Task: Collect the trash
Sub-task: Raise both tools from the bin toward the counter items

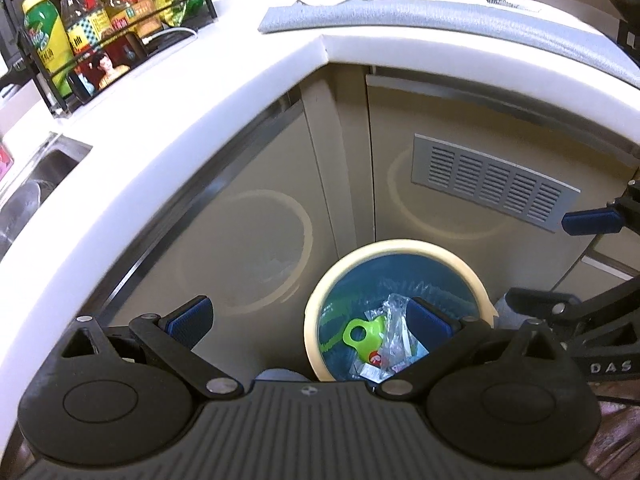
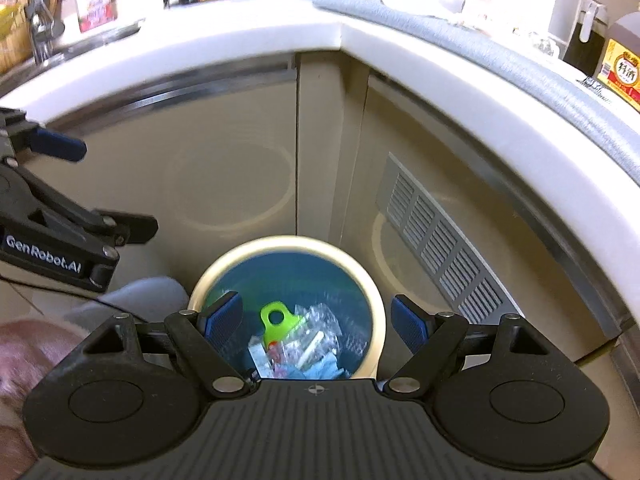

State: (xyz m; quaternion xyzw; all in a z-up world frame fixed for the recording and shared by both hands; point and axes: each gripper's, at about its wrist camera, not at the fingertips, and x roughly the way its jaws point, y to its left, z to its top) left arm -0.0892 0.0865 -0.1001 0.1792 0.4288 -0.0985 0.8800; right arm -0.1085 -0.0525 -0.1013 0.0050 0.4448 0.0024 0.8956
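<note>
left wrist view: the left gripper (image 1: 308, 318) hangs wide open and empty above a round cream-rimmed trash bin (image 1: 400, 248) lined with a blue bag, where a lime-green plastic tab (image 1: 362, 334) and crinkled clear wrappers (image 1: 394, 320) lie. only here, a black wire rack of bottles (image 1: 80, 32) shows fully.

right wrist view: the right gripper (image 2: 316, 322), jaws also spread and empty, hovers over the same bin; a steel faucet (image 2: 40, 26) appears only here, beside a slatted grey vent (image 2: 440, 248).

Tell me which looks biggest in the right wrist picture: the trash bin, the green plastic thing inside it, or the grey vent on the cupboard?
1. Trash bin and grey vent: they look about alike, so I won't rank them.
2. Green plastic thing: clearly the smallest.
</note>
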